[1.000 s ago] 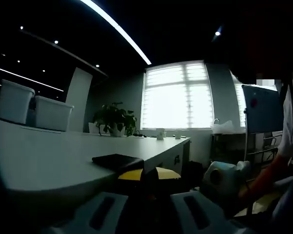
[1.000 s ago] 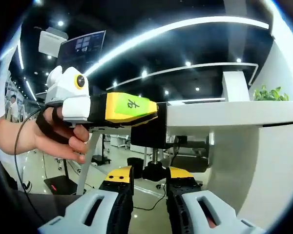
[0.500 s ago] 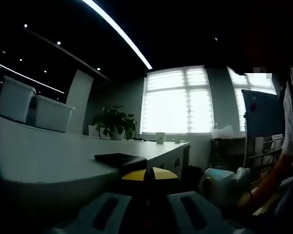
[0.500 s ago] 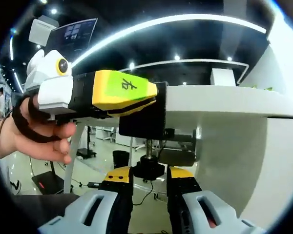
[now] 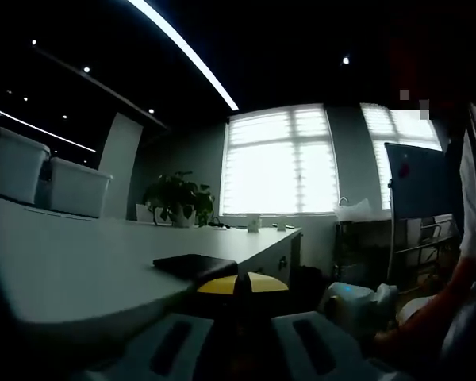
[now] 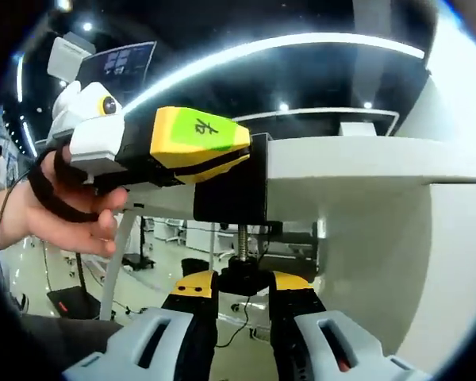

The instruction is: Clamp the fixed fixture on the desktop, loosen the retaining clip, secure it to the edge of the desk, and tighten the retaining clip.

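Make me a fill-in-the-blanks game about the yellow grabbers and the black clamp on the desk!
1. The black clamp sits on the ___ of the white desk.
2. The right hand-held gripper grips the knob at the ___ of the clamp's screw.
3. The left hand-held gripper holds the clamp from the side, and its tips are coloured ___.
4. On the desk by the window stands a green ___.

Missing words: edge; bottom; yellow; plant

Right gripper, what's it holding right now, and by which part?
The right gripper is closed on the clamp's black screw knob, under the desk edge.
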A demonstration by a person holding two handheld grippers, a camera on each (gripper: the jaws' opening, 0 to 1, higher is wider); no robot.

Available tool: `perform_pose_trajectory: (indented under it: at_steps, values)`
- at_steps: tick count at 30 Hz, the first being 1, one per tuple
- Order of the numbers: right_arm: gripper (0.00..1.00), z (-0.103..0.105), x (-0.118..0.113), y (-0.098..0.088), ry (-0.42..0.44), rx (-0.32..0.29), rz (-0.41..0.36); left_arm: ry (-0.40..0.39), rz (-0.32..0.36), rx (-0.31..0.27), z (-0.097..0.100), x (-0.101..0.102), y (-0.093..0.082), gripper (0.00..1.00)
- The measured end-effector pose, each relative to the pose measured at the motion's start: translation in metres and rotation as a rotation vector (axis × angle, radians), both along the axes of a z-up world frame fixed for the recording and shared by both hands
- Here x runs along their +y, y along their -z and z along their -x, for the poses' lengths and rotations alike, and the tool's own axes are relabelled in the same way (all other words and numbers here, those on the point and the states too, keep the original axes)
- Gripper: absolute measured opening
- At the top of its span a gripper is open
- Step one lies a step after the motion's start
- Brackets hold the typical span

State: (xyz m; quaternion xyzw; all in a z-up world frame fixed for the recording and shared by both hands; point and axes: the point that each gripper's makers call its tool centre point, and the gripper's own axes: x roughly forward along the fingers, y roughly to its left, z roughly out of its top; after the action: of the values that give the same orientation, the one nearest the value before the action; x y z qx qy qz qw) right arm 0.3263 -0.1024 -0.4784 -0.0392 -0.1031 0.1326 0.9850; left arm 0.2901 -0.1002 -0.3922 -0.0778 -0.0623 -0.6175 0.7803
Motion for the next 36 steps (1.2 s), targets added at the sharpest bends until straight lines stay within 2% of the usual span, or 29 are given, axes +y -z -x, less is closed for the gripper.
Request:
perform_pose_trajectory:
  at_steps: [4, 9, 11, 13, 15, 16, 17, 18, 19, 21, 22, 24, 25, 28, 33, 36]
  values:
    - [0.23, -0.002, 0.002, 0.001, -0.117, 0.013, 0.018, 0.011, 0.003, -0.002, 0.001, 0.000, 0.000, 0.03]
    - [0.23, -0.008, 0.006, 0.002, -0.325, 0.060, 0.007, 0.020, 0.004, -0.002, 0.001, 0.000, 0.001, 0.02]
    - [0.24, -0.009, 0.005, 0.003, -0.361, 0.090, -0.002, 0.022, 0.001, -0.011, 0.001, -0.001, 0.001, 0.02]
    - [0.24, -0.010, 0.005, 0.003, -0.356, 0.103, -0.008, 0.024, 0.000, -0.013, 0.000, -0.001, 0.001, 0.01]
    - [0.27, -0.008, 0.003, 0.002, -0.318, 0.092, -0.057, 0.030, 0.003, 0.007, -0.001, 0.000, 0.000, 0.01]
    - [0.27, -0.004, 0.004, 0.003, -0.295, 0.087, -0.059, 0.033, 0.006, 0.020, -0.001, 0.000, 0.000, 0.01]
    - [0.27, 0.000, 0.002, 0.005, -0.254, 0.077, -0.030, 0.034, 0.005, 0.019, -0.001, 0.000, 0.000, 0.01]
    - [0.28, 0.004, 0.000, 0.006, -0.191, 0.061, 0.005, 0.037, -0.003, 0.001, 0.000, 0.000, 0.000, 0.01]
    - [0.28, 0.008, -0.003, 0.004, -0.136, 0.048, -0.031, 0.034, -0.012, -0.019, 0.001, 0.000, 0.001, 0.01]
    - [0.29, 0.021, 0.001, 0.004, -0.058, 0.026, -0.024, 0.039, -0.051, -0.092, 0.002, 0.003, 0.003, 0.01]
    - [0.29, 0.027, 0.000, 0.005, 0.020, 0.016, -0.055, 0.049, -0.040, -0.112, 0.003, 0.006, 0.001, 0.01]
    - [0.29, 0.033, 0.006, 0.007, 0.083, 0.016, -0.076, 0.050, -0.013, -0.082, 0.001, 0.011, -0.001, 0.01]
    - [0.29, 0.033, 0.006, 0.007, 0.126, 0.017, -0.028, 0.053, -0.006, -0.074, 0.000, 0.012, -0.001, 0.01]
    - [0.29, 0.028, 0.006, 0.004, 0.197, 0.017, 0.034, 0.049, -0.002, -0.084, 0.001, 0.012, -0.001, 0.01]
    - [0.30, 0.007, 0.006, 0.004, 0.217, 0.037, -0.057, 0.050, -0.019, -0.087, 0.001, 0.011, -0.001, 0.01]
    - [0.32, -0.004, 0.011, 0.006, 0.230, 0.041, -0.035, 0.055, 0.009, -0.067, 0.000, 0.010, -0.003, 0.01]
